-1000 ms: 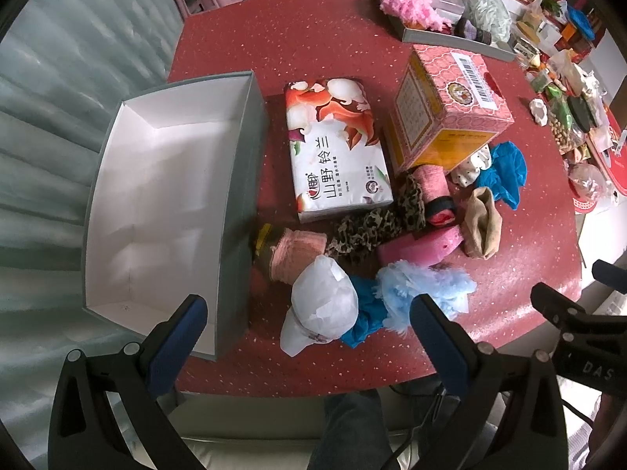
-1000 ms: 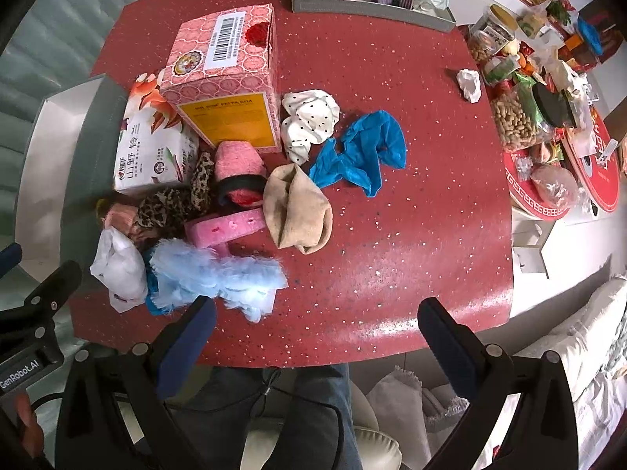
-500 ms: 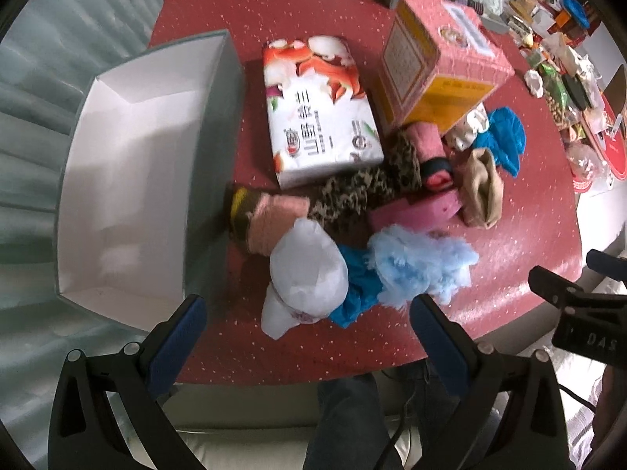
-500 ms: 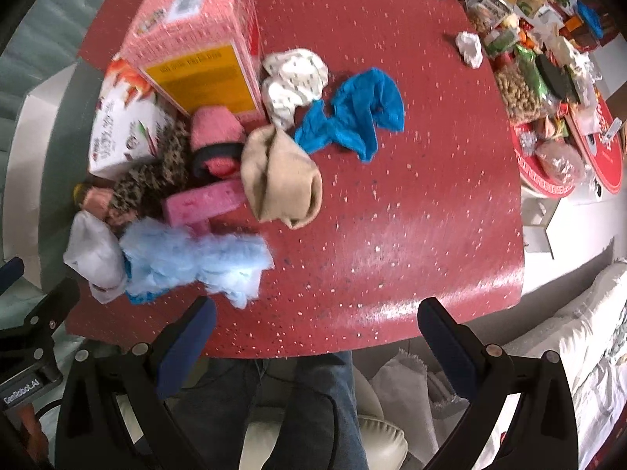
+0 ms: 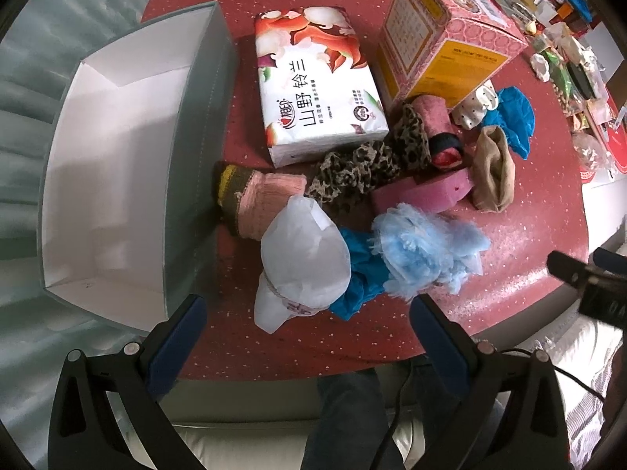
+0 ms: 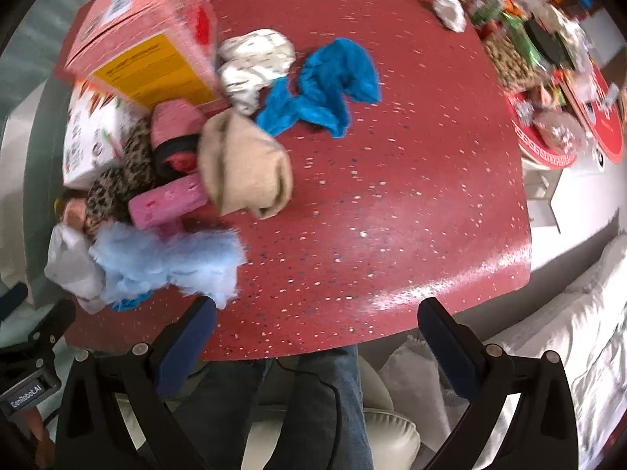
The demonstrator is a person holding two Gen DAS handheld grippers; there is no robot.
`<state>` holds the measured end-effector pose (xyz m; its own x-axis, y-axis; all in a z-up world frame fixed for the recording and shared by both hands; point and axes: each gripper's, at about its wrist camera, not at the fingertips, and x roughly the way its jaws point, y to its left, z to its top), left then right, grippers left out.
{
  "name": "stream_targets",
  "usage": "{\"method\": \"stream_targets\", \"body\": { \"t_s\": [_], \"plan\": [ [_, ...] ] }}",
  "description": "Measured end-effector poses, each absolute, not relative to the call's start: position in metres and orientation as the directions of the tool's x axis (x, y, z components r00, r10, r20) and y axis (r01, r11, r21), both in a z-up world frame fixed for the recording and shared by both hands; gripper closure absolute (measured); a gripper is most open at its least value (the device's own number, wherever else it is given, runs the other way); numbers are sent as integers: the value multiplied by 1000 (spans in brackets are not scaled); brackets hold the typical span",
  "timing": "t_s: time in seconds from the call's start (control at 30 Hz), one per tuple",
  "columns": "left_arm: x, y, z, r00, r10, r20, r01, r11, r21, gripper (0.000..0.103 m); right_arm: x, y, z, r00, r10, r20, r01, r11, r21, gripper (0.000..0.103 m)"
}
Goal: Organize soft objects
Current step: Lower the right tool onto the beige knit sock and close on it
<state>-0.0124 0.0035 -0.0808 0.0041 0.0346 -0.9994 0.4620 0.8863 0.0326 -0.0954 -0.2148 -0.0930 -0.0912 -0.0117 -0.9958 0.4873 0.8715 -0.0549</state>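
Note:
A heap of soft things lies on the red table [image 5: 521, 235]: a white bag [image 5: 303, 258], a light blue fluffy piece [image 5: 423, 250], a pink knit roll [image 5: 258, 199], a leopard cloth [image 5: 364, 164], a pink sponge [image 5: 423, 194], a tan cloth [image 5: 491, 172] and a blue cloth [image 5: 509, 117]. An empty grey box [image 5: 113, 156] with a white inside stands left of the heap. My left gripper [image 5: 307, 337] hangs open above the white bag, holding nothing. My right gripper [image 6: 317, 337] is open over the table's near edge, right of the fluffy piece [image 6: 168, 262] and below the tan cloth [image 6: 247, 164].
A tissue pack [image 5: 317, 82] and a tall pink carton [image 5: 443, 31] stand behind the heap. A white spotted cloth [image 6: 254, 62] and blue cloth [image 6: 325, 86] lie beside the carton. Snacks and red plates [image 6: 548, 90] crowd the right edge. A person's legs [image 6: 313, 399] show below.
Both grippers have moved forward and lower toward the table, so the heap looks larger. Nothing on the table has shifted and both stay open.

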Motion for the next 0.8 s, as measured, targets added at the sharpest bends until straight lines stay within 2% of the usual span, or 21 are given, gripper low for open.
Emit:
{"method": "stream_targets", "body": {
  "t_s": [0.2, 0.37, 0.6, 0.8],
  "plan": [
    [-11, 0, -89, -6, 50, -999, 437, 899, 43, 0, -104, -244, -96, -85, -4, -996, 538, 842, -49, 0],
    [-15, -10, -102, -35, 58, -998, 370, 928, 41, 0, -101, -257, -106, -71, 35, -997, 512, 859, -6, 0],
    [-44, -7, -119, -85, 15, -996, 157, 988, 1, 0, -56, -245, -128, -22, 133, -991, 358, 927, 117, 0],
    [-65, -5, -134, -89, 4, -996, -44, 999, 8, 0, -24, -231, -155, -27, 169, -985, 274, 949, 155, 0]
  ]
}}
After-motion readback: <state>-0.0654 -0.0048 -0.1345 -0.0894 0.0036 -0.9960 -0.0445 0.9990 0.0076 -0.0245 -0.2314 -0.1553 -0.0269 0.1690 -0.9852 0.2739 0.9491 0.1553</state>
